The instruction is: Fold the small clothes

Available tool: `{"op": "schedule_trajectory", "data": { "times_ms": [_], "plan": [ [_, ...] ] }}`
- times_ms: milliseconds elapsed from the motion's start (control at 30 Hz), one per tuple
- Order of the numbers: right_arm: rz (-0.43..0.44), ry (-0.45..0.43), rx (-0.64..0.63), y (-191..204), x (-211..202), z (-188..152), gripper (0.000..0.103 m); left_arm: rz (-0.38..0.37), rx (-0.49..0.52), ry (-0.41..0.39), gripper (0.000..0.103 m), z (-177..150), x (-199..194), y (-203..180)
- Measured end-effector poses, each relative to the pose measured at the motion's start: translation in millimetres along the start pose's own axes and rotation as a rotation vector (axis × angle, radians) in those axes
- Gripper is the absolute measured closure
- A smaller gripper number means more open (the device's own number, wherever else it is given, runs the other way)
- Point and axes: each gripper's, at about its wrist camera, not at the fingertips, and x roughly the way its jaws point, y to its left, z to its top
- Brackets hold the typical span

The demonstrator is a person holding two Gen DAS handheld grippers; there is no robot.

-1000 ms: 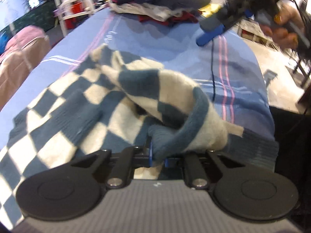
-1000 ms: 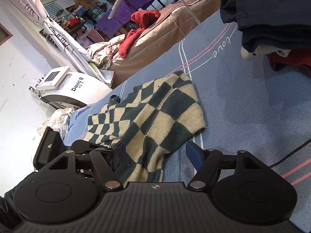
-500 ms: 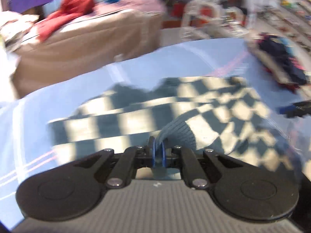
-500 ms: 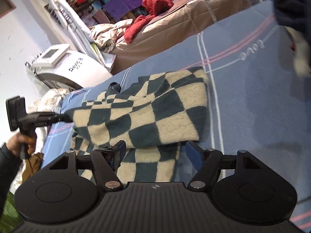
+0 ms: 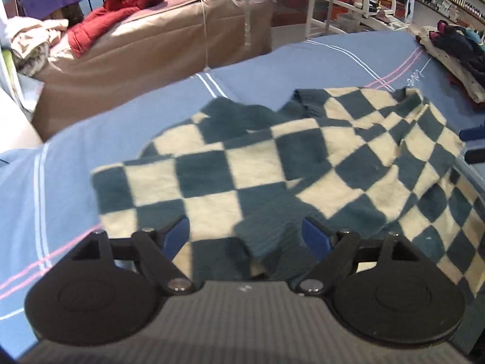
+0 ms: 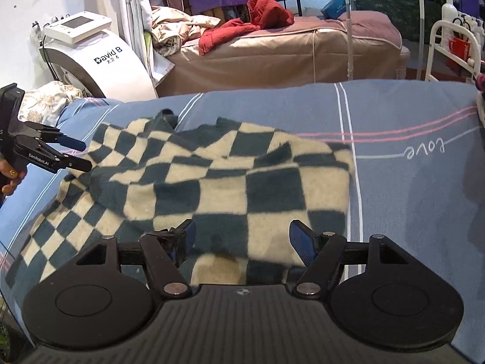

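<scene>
A teal-and-cream checked sweater [image 5: 272,170] lies on the blue striped bed sheet [image 5: 257,69], with one sleeve folded across its body. My left gripper [image 5: 246,236] hovers at the sweater's near edge. Its jaws are opening; the dark teal cuff [image 5: 266,242] lies loose between the blue pads [image 5: 177,233], which do not press on it. The right wrist view shows the same sweater [image 6: 242,182] and my left gripper [image 6: 80,153] at its left side. My right gripper [image 6: 245,238] stands open over the sweater's near edge, gripping nothing; its tips [image 5: 471,144] show at the right edge.
A pile of dark clothes [image 5: 454,51] sits at the sheet's far right. Behind stands a brown bed [image 6: 288,57] with a red jacket [image 6: 266,12]. A white machine [image 6: 100,57] is at the back left, a white rack [image 6: 454,48] at the right.
My left gripper, earlier shut on the cuff, carried the sleeve across the sweater and has opened, dropping it. My right gripper swung round toward the sweater, open throughout.
</scene>
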Motion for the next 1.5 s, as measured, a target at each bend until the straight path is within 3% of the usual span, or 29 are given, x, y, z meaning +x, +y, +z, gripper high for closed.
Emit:
{"op": "schedule_trajectory", "data": {
  "times_ms": [133, 200, 267, 333, 433, 600, 733, 800, 900, 967, 1033, 1067, 1133, 1167, 1233, 1333, 1367, 1433, 1500],
  "plan": [
    [-0.004, 0.016, 0.032, 4, -1, -10, 0.000, -0.106, -0.182, 0.076, 0.014, -6, 28, 16],
    [-0.006, 0.013, 0.044, 3, -2, -12, 0.000, -0.181, -0.284, 0.073, 0.023, -9, 34, 23],
    [-0.016, -0.003, 0.048, 0, -2, -10, 0.000, -0.205, -0.334, 0.050, 0.050, -10, 37, 24],
    [-0.044, -0.021, 0.052, -3, 1, -6, 0.000, -0.218, -0.374, 0.055, 0.095, -11, 42, 22],
    [-0.108, -0.030, 0.069, -8, 7, 3, 0.000, -0.187, -0.369, 0.014, 0.097, -9, 38, 16],
    [-0.118, -0.065, 0.103, -14, 5, 12, 0.000, -0.148, -0.413, -0.146, 0.097, 6, -9, 39],
    [-0.098, -0.076, 0.104, -10, 8, 20, 0.000, 0.032, -0.406, -0.089, 0.097, 11, -28, 66],
    [-0.076, -0.080, 0.090, -4, 13, 24, 0.000, 0.044, -0.447, -0.049, 0.097, 4, -27, 80],
    [-0.066, -0.093, 0.045, 9, 24, 30, 0.000, 0.086, -0.455, -0.023, 0.093, -5, -20, 88],
    [-0.042, -0.098, 0.010, 17, 34, 36, 0.000, 0.160, -0.449, -0.016, 0.081, -9, -12, 88],
    [-0.047, -0.063, -0.050, 26, 51, 39, 0.010, 0.255, -0.425, -0.004, 0.038, -13, -6, 86],
    [-0.084, -0.023, -0.074, 28, 62, 39, 0.022, 0.303, -0.399, -0.001, 0.031, -14, -4, 82],
    [-0.181, 0.081, -0.088, 26, 87, 35, 0.024, 0.392, -0.346, 0.010, 0.016, -16, -3, 74],
    [-0.194, 0.116, -0.076, 20, 95, 31, 0.024, 0.421, -0.327, 0.014, 0.014, -19, -3, 70],
    [-0.175, 0.085, -0.059, 15, 95, 26, 0.023, 0.444, -0.277, 0.037, 0.005, -28, -2, 64],
    [-0.176, 0.083, -0.085, 19, 88, 28, 0.020, 0.457, -0.245, 0.052, 0.005, -44, -4, 54],
    [-0.184, 0.062, -0.067, 20, 78, 28, 0.018, 0.450, -0.251, 0.043, 0.005, -51, -9, 51],
    [-0.177, 0.007, -0.017, 14, 55, 26, 0.000, 0.416, -0.291, 0.027, 0.002, -67, -23, 45],
    [-0.135, 0.001, 0.035, 6, 32, 19, 0.000, 0.363, -0.341, 0.025, 0.000, -87, -40, 37]
  ]
}}
